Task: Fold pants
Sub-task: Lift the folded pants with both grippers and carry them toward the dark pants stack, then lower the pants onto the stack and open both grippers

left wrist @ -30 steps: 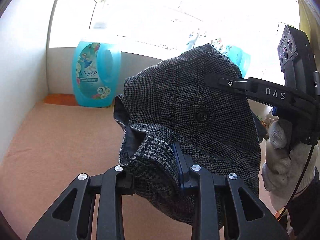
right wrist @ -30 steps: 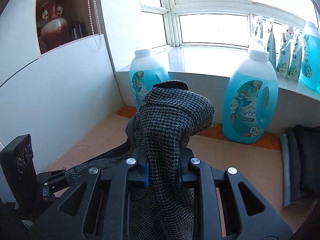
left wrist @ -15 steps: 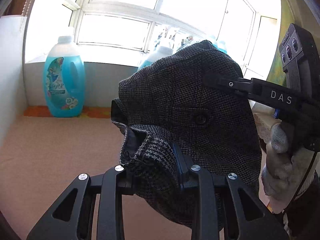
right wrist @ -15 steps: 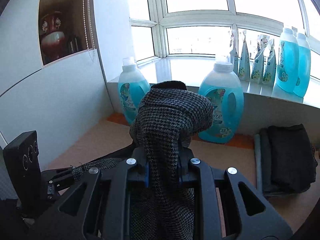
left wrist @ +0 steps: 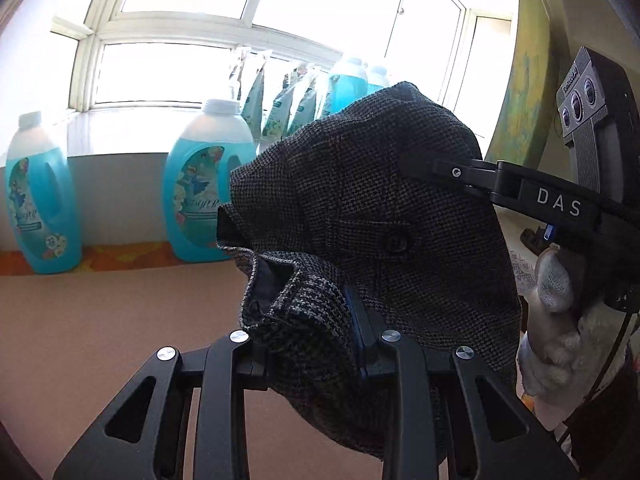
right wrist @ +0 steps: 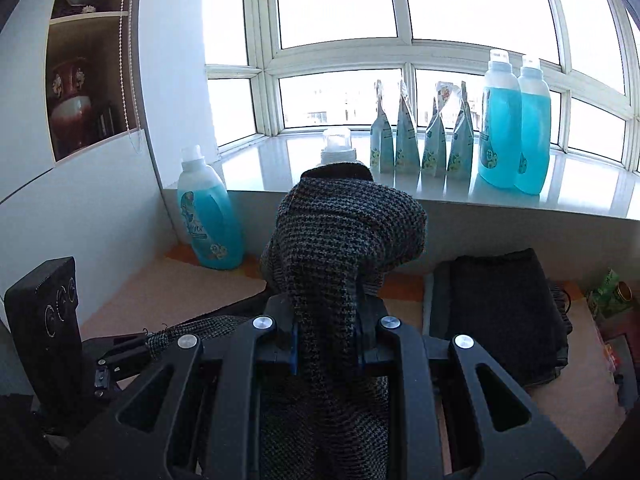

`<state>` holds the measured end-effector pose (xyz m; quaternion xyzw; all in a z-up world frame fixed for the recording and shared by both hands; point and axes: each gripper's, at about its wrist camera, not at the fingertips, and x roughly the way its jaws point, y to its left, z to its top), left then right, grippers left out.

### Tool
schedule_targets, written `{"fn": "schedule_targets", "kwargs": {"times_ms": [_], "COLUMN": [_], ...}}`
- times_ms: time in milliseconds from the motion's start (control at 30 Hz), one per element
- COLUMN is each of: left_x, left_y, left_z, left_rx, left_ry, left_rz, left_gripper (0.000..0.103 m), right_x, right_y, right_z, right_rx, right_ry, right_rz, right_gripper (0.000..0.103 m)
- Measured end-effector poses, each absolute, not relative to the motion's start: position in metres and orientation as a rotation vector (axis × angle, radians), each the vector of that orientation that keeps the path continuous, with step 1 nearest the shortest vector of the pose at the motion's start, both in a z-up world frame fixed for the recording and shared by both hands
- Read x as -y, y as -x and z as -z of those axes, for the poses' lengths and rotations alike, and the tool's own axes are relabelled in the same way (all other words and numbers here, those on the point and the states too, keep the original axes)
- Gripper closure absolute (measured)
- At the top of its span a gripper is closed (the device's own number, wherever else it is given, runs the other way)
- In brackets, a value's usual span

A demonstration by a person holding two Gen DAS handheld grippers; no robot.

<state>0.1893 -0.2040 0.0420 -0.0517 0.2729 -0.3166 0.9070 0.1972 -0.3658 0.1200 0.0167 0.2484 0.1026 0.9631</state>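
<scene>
Right now I am holding the pants [left wrist: 380, 216] up off the desk [left wrist: 100, 320] with both tools. My left tool [left wrist: 308, 344] is pinching a bunched fold of the grey checked fabric near the waistband, its two fingers pressed onto the cloth from either side. My right tool [right wrist: 326, 340] is gripping another thick fold, which is bulging up above its fingers and draping down between its arms. In the left wrist view my right tool [left wrist: 424, 166] is reaching in from the right side, its tip touching the upper part of the pants, with my gloved right hand [left wrist: 556, 320] showing below it. A button [left wrist: 394, 243] on the pants is facing the left camera. Behind the pants, two blue detergent bottles [left wrist: 200, 184] are standing on the desk against the windowsill [right wrist: 440, 188]. A dark folded garment [right wrist: 504, 312] is lying on the desk to the right.
</scene>
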Motion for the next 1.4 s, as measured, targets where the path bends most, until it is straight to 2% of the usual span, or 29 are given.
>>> {"fn": "schedule_targets", "kwargs": {"times_ms": [467, 767, 1033, 1067, 1133, 1200, 1233, 1300, 1367, 1400], "left_x": [0.332, 0.375, 0.404, 0.404, 0.401, 0.396, 0.393, 0.386, 0.377, 0.371], "left_y": [-0.25, -0.306, -0.32, -0.319, -0.318, -0.321, -0.322, -0.323, -0.316, -0.315], "left_z": [-0.045, -0.008, 0.033, 0.037, 0.042, 0.046, 0.048, 0.047, 0.047, 0.046], "left_rx": [-0.54, -0.584, -0.659, -0.665, -0.688, -0.729, -0.743, -0.748, -0.755, -0.758], "left_ry": [0.067, 0.1, 0.082, 0.079, 0.072, 0.072, 0.066, 0.05, 0.035, 0.032], "left_rz": [0.755, 0.742, 0.736, 0.734, 0.732, 0.736, 0.74, 0.744, 0.74, 0.734], "left_gripper": [0.077, 0.077, 0.077, 0.077, 0.069, 0.062, 0.062, 0.061, 0.055, 0.053], "right_x": [0.498, 0.54, 0.606, 0.613, 0.624, 0.632, 0.634, 0.637, 0.641, 0.645], "right_y": [-0.274, -0.348, -0.404, -0.41, -0.416, -0.418, -0.418, -0.414, -0.41, -0.406], "right_z": [-0.121, -0.083, -0.028, -0.022, -0.011, -0.005, -0.005, -0.008, -0.016, -0.02], "right_rx": [-0.527, -0.589, -0.691, -0.711, -0.742, -0.761, -0.762, -0.746, -0.728, -0.721], "right_ry": [-0.017, 0.027, -0.008, -0.015, -0.006, -0.01, -0.022, -0.018, -0.003, -0.022], "right_rz": [-0.068, -0.056, 0.044, 0.068, 0.135, 0.186, 0.202, 0.244, 0.301, 0.315], "right_gripper": [0.083, 0.083, 0.081, 0.079, 0.066, 0.048, 0.046, 0.033, 0.024, 0.024]}}
